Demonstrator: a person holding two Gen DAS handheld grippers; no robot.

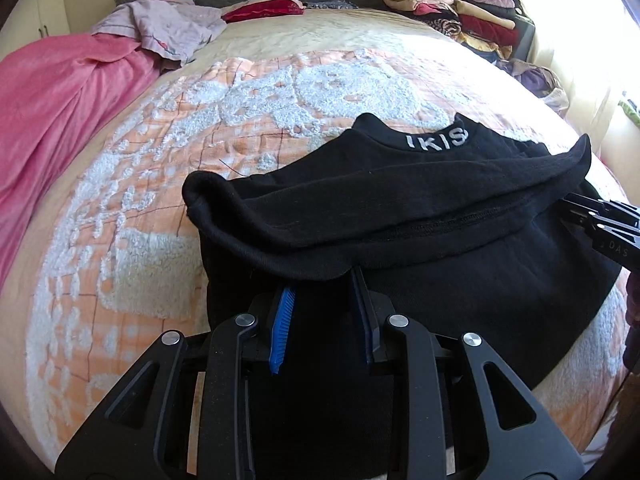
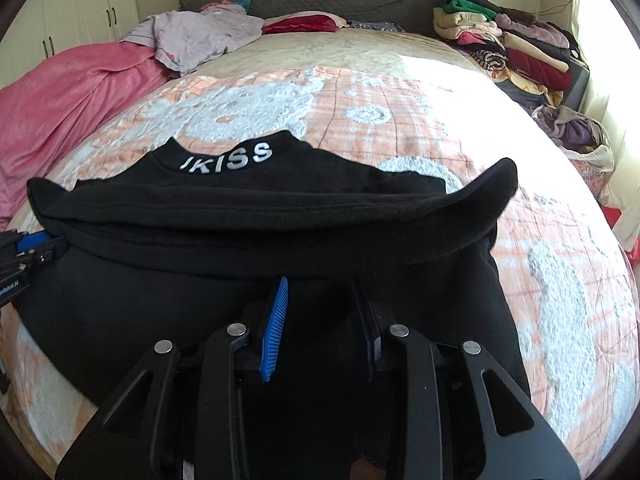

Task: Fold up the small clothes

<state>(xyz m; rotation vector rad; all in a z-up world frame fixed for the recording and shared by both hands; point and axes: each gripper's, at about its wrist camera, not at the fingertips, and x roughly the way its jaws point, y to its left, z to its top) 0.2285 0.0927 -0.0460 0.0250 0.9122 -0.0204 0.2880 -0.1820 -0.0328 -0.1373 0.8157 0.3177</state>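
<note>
A black top (image 1: 420, 216) with white "IKISS" lettering on the collar lies on the bed; it also shows in the right wrist view (image 2: 280, 220). Its lower part is folded up toward the collar as a thick band. My left gripper (image 1: 322, 280) is open, its fingertips under the band's near edge at the left side. My right gripper (image 2: 320, 284) is open too, with its fingertips under the band's near edge at the right side. Each gripper shows at the edge of the other's view, the right (image 1: 600, 220) and the left (image 2: 32, 252).
The bed has an orange and white textured blanket (image 1: 200, 140). A pink blanket (image 1: 60, 112) and a lilac garment (image 1: 168, 24) lie at the far left. Stacks of folded clothes (image 1: 452, 4) stand at the far right by the headboard.
</note>
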